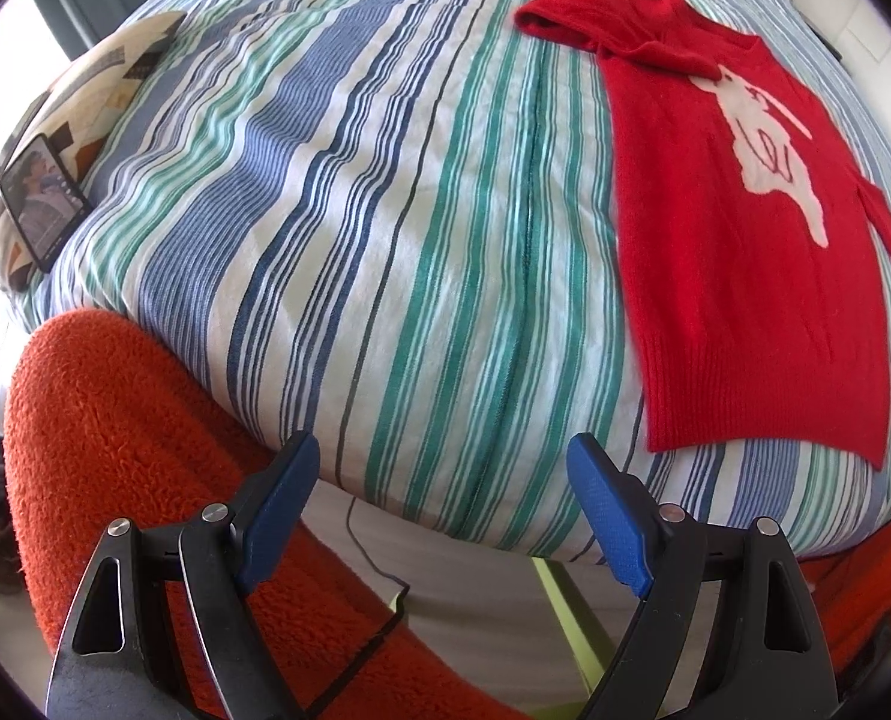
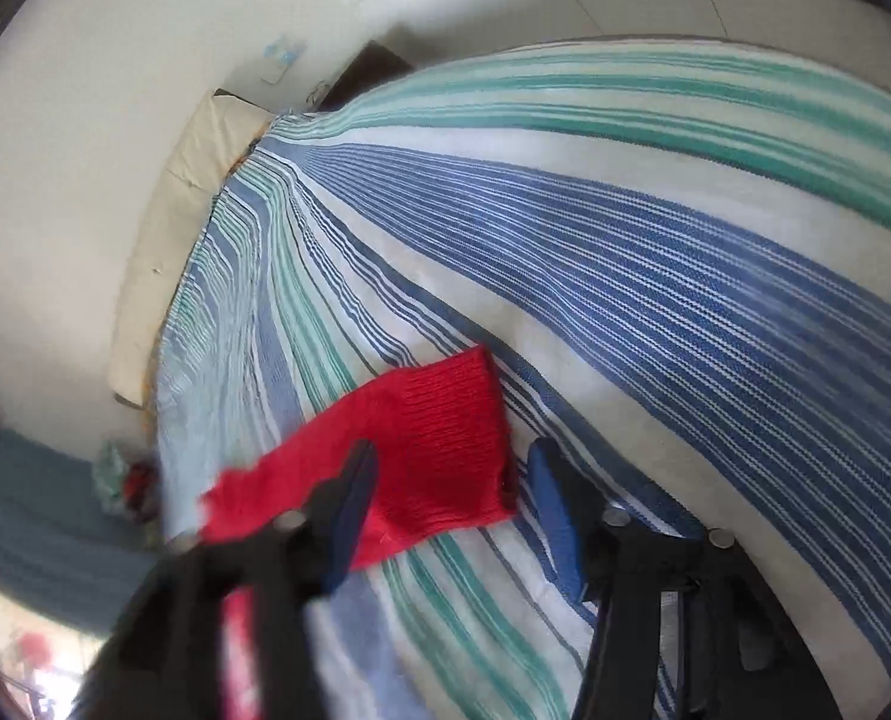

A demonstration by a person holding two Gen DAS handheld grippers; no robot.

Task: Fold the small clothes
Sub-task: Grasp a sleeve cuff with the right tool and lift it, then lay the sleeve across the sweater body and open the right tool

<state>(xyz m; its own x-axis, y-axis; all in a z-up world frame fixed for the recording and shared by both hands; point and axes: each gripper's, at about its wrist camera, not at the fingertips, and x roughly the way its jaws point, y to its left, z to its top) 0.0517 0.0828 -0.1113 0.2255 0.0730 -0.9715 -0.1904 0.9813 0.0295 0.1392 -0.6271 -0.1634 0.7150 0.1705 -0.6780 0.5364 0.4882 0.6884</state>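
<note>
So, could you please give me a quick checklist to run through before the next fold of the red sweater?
1. Red knitted sweater flat on striped bedspread: ok.
2. Far sleeve already folded in: cannot tell, bunched.
3. Left gripper open, holding nothing: ok.
4. Right gripper open around ribbed red cuff: ok, not yet closed.
5. Right view sharp enough to judge contact: not ok, blurred.

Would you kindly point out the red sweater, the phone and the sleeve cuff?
red sweater [image 1: 739, 324], left wrist view, on the plain body below the white motif.
phone [image 1: 43, 198], left wrist view, on its lit screen.
sleeve cuff [image 2: 451, 426], right wrist view, on the ribbed end.
</note>
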